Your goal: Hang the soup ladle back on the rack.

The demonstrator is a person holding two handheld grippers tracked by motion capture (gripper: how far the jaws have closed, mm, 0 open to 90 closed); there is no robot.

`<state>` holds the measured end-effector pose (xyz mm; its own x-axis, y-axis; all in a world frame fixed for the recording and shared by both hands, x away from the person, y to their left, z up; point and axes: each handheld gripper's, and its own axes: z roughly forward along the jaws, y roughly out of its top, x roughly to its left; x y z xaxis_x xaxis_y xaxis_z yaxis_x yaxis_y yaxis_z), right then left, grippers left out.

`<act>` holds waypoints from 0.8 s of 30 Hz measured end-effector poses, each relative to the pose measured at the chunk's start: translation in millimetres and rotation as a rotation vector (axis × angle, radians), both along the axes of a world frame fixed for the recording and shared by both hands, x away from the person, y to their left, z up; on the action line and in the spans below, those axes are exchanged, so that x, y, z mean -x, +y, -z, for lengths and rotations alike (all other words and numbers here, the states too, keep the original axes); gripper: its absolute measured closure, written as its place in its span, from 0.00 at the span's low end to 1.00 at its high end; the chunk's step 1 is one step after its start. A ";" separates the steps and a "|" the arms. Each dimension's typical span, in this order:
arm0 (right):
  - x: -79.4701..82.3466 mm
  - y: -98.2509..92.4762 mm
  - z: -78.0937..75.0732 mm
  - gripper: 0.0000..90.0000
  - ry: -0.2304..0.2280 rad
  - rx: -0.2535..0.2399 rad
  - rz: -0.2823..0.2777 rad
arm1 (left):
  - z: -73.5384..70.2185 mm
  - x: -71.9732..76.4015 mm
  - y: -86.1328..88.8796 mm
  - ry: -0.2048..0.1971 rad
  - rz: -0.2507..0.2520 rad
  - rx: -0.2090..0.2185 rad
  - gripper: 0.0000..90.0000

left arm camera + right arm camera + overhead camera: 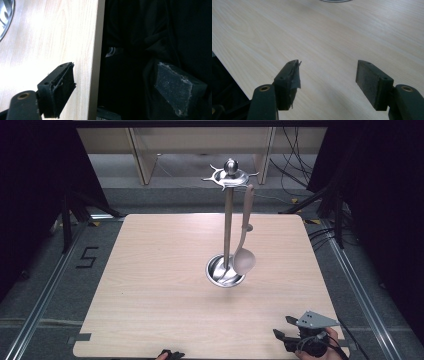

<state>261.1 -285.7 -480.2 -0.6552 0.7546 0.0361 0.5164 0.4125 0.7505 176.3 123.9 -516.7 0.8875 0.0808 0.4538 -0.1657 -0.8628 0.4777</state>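
Note:
A steel utensil stand (228, 227) rises from a round dish base (218, 271) in the middle of the wooden table (150, 285). From one hook of its top ring (230, 175) hangs a beige ladle (244, 260), bowl down beside the base. My right gripper (283, 327) hovers at the near right corner of the table, open, with bare wood between its pads (289, 77). My left gripper (171, 353) peeks in at the near edge; in the left gripper view it stands open (117, 87) astride the table edge, holding nothing.
The stand's base shows at the top left of the left gripper view (5, 17) and as a sliver in the right gripper view (335, 0). Dark curtains flank the table, cables (295, 165) lie on the floor behind it, and a floor mark "5" (87, 256) is at the left.

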 end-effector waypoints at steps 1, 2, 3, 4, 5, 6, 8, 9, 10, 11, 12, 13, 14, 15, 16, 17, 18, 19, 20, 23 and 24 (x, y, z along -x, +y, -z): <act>4.0 2.0 -0.4 0.40 0.033 -0.014 0.039 | 0.2 0.2 0.0 0.003 -0.001 0.000 0.17; 3.5 1.2 -0.2 0.40 0.026 -0.007 0.029 | 0.3 0.2 0.0 0.004 -0.001 0.000 0.17; 2.1 -0.5 0.5 0.40 0.005 0.004 0.013 | 0.2 0.1 0.1 0.002 -0.001 -0.001 0.17; 1.6 -0.5 1.3 0.40 0.027 -0.009 -0.004 | 0.2 0.1 0.1 0.002 -0.001 -0.001 0.17; 2.6 -0.3 1.2 0.40 0.039 -0.012 0.002 | 0.2 0.1 0.1 0.002 -0.001 -0.001 0.17; 2.8 -0.4 2.2 0.40 0.008 0.003 0.013 | 0.2 0.1 0.0 0.002 -0.001 -0.001 0.17; 5.4 1.2 2.5 0.40 0.043 -0.007 0.029 | 0.2 0.0 -0.1 0.000 0.000 -0.001 0.17; 2.9 -0.5 3.2 0.40 0.018 0.006 0.007 | -0.1 -0.1 -0.1 0.005 0.001 -0.007 0.17; 3.1 -0.4 3.6 0.40 0.017 0.007 0.010 | -0.4 -0.1 -0.1 0.008 0.001 -0.011 0.17; 2.9 -0.4 3.9 0.40 0.017 0.008 0.010 | -0.4 0.0 -0.1 0.009 0.001 -0.011 0.17; 4.7 2.0 5.0 0.40 0.041 -0.021 0.028 | -0.1 -0.1 0.0 0.006 0.001 -0.006 0.17; 3.0 0.3 4.8 0.40 0.023 0.002 0.013 | 0.3 0.0 0.1 0.003 -0.002 -0.001 0.17; 3.0 0.3 4.8 0.40 0.023 0.002 0.013 | 0.3 0.0 0.1 0.003 -0.002 -0.001 0.17; 2.7 0.1 5.2 0.40 0.020 0.003 0.012 | -0.4 -0.5 0.2 0.007 0.000 -0.008 0.17; 3.1 0.3 5.2 0.40 0.032 0.005 0.018 | -1.0 -0.7 0.2 0.017 0.001 -0.018 0.17; 1.4 -0.2 6.3 0.40 0.022 0.000 -0.001 | -0.7 -0.7 0.1 0.018 0.001 -0.017 0.17; 2.5 -0.2 5.9 0.40 0.021 0.003 0.017 | 0.3 -0.5 0.0 0.007 0.000 -0.007 0.17; 1.3 -0.6 6.7 0.40 0.029 -0.003 -0.002 | 0.3 -0.5 -0.1 0.008 0.000 -0.007 0.17; 1.0 -0.6 7.0 0.40 0.024 -0.002 -0.004 | 0.4 -0.5 -0.2 0.008 0.000 -0.007 0.17; 1.5 -0.8 7.1 0.40 0.021 0.005 0.010 | 0.5 -0.5 -0.2 0.008 0.000 -0.007 0.17; 1.7 -0.6 7.2 0.40 0.026 0.003 0.013 | 0.0 -0.7 -0.1 0.011 0.000 -0.012 0.17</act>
<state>259.4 -286.3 -487.4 -0.6441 0.7633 0.0503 0.5410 0.4081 0.7354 177.0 123.8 -516.7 0.8923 0.0753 0.4452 -0.1610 -0.8681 0.4695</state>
